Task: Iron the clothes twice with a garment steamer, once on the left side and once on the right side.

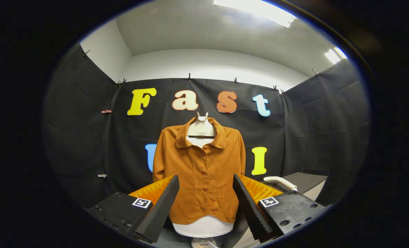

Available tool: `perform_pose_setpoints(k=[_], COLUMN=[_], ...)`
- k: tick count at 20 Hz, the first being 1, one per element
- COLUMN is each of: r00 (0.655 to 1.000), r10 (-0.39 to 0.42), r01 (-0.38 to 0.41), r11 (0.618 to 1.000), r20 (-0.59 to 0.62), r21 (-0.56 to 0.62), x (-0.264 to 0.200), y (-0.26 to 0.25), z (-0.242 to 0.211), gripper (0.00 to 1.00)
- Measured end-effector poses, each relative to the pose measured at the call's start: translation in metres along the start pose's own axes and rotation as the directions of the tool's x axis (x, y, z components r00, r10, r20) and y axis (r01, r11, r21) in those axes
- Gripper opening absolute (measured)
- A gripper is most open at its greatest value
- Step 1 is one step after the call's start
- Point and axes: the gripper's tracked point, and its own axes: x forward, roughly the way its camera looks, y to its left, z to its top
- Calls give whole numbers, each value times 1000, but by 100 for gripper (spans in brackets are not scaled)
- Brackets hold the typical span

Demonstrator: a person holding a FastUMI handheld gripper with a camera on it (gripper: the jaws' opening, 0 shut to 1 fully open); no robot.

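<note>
Right now your tongs [206, 203] are spread wide and hold nothing. Beyond them, showing between the fingers, the orange shirt [201, 172] hangs on a white dummy [203, 227]. Off to the right, the white steamer [280, 182] lies on the table [309, 182].

One orange buttoned shirt [202, 172] hangs on one white mannequin torso [201, 132]. One white garment steamer [280, 182] lies on one dark table [307, 181]. One gripper [206, 206] shows two fingers [159, 206], spread apart, holding nothing.
</note>
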Motion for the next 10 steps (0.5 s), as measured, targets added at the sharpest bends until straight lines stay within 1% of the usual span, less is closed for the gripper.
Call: perform_pose_setpoints(k=[5, 10], r00=[1000, 1000], r10=[-13, 4], r01=[13, -4], r11=[1000, 1000], r20=[2, -11], r21=[-11, -5], x=[21, 65], y=[-29, -73], z=[-5, -15], gripper=[98, 98])
